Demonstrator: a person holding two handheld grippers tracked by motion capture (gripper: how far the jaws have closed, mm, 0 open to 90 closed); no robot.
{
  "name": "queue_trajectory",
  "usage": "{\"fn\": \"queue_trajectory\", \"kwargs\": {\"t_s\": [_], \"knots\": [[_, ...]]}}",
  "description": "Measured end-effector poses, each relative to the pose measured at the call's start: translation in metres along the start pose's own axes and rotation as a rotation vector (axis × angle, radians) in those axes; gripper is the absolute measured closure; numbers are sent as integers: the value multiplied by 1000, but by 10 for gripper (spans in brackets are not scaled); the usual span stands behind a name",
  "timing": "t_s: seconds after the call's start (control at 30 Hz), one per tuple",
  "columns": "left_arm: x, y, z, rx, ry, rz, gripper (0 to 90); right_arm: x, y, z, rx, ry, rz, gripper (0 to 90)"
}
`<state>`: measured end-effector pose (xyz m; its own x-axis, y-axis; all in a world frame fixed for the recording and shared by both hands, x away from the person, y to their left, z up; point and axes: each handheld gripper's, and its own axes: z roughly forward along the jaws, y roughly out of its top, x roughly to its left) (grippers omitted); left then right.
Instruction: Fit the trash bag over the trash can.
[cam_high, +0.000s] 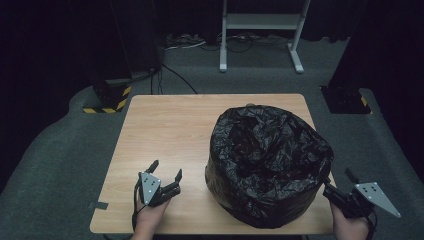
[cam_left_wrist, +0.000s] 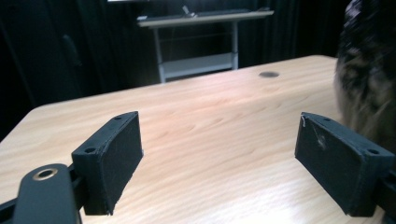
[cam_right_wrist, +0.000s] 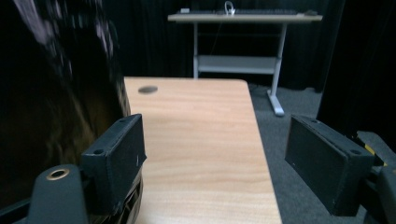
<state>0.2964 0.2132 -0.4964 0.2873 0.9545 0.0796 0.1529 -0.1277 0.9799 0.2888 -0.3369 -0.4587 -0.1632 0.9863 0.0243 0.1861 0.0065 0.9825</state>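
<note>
While both hand-held grippers gape, black bag sits between them

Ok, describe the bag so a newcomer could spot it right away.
Start at the wooden table in the middle of the room. On its right half sits the bag, between the two grippers. It is black, crinkled, glossy plastic, bulging, with its mouth open upward.
</note>
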Motion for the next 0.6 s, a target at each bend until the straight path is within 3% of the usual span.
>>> {"fn": "queue_trajectory", "kwargs": {"t_s": [0.13,0.3,0.47,0.6], "knots": [[7,-7,-6,63,22,27,150,-4,4,-7,8,-23,-12,202],[14,-20,-12,188,22,34,146,-3,-9,1,174,-25,-52,203],[21,-27,-17,331,36,35,145,5,-18,9,322,6,-77,202],[27,-27,-15,445,31,7,145,6,-23,19,475,19,-57,202]]}}
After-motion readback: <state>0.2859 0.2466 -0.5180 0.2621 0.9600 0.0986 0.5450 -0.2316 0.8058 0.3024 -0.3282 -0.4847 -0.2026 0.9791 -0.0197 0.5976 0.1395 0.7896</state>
